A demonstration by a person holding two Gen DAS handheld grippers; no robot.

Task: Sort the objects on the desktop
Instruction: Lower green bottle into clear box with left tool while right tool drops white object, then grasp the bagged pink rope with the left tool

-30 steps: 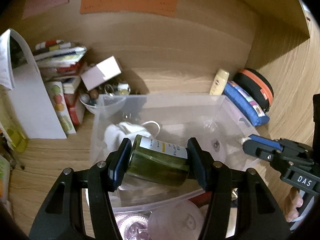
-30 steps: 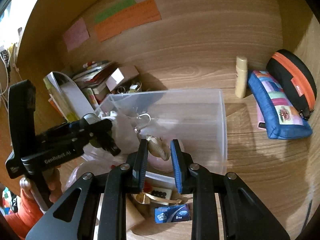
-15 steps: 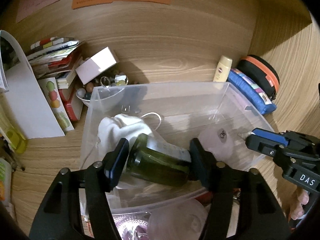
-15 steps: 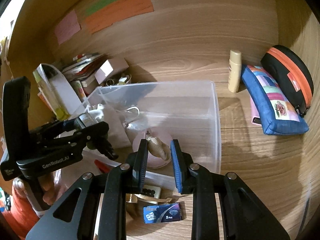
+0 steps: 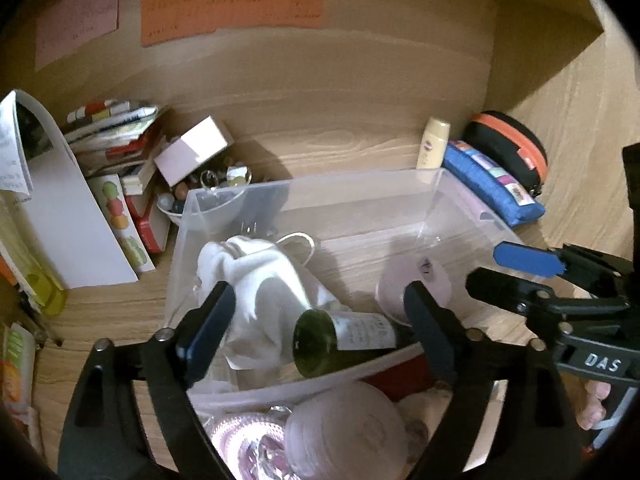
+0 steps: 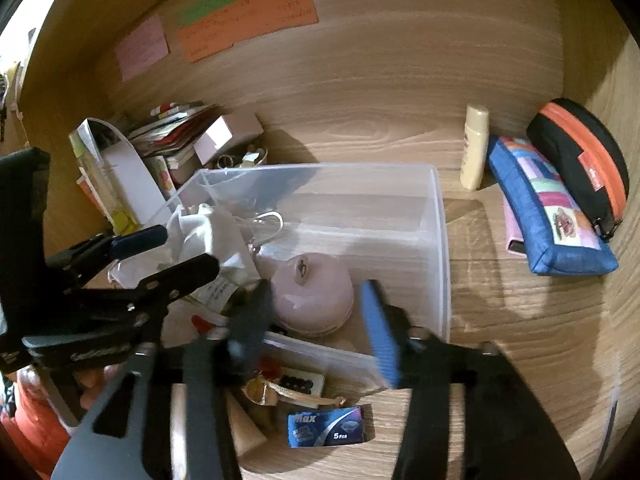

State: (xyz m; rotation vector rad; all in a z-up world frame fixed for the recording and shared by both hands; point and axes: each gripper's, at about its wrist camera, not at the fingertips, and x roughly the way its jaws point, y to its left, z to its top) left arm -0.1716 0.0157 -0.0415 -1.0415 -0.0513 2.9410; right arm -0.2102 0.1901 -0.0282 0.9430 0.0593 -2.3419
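A clear plastic bin (image 5: 360, 188) (image 6: 440, 240) stands on the wooden desk. A dark green bottle (image 5: 340, 340) with a white label lies on its side in the bin, next to a white cloth (image 5: 260, 276) (image 6: 208, 232). My left gripper (image 5: 320, 320) is open over the bottle, apart from it. A round pink case (image 6: 312, 300) (image 5: 416, 284) sits in the bin. My right gripper (image 6: 316, 320) is open just above the pink case, with nothing between its fingers.
A cream bottle (image 6: 474, 148), a blue pouch (image 6: 548, 208) and a black-and-orange case (image 6: 580, 160) lie at the right. Books, a white box (image 5: 192, 152) and a bowl of trinkets (image 5: 208, 196) are at the left. A blue Max packet (image 6: 324, 426) lies in front of the bin.
My left gripper opened and the green bottle dropped into the bin. My right gripper opened and the small shell it held is gone from between its fingers.
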